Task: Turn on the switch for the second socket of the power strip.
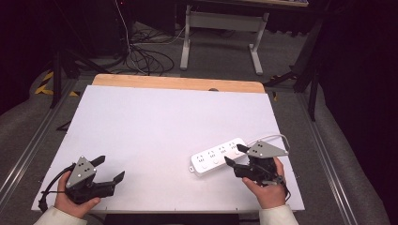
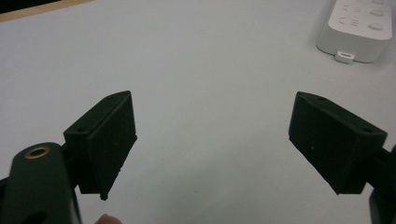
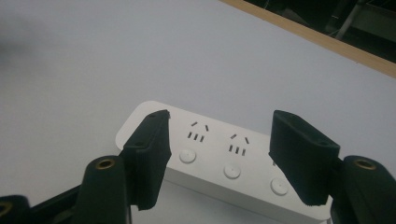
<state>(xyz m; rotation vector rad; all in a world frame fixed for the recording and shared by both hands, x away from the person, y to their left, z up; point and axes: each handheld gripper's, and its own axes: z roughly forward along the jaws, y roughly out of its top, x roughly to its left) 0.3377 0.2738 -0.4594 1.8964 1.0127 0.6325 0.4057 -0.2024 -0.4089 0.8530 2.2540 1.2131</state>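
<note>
Lying diagonally, power strip [image 1: 219, 156], far-right end.

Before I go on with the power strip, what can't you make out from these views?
- Power strip: its right end is hidden behind the right gripper in the high view.
- Right gripper view: whether the pads touch the strip; the near jaws cover its edges.
- Left gripper view: the strip is cut off by the top-right edge.
- Socket markings: too small to read.

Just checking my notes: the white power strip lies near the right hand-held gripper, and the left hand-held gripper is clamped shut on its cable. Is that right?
Not quite. The left hand-held gripper is open with nothing between its jaws, as the left gripper view shows. The white power strip does lie near the right hand-held gripper.
</note>
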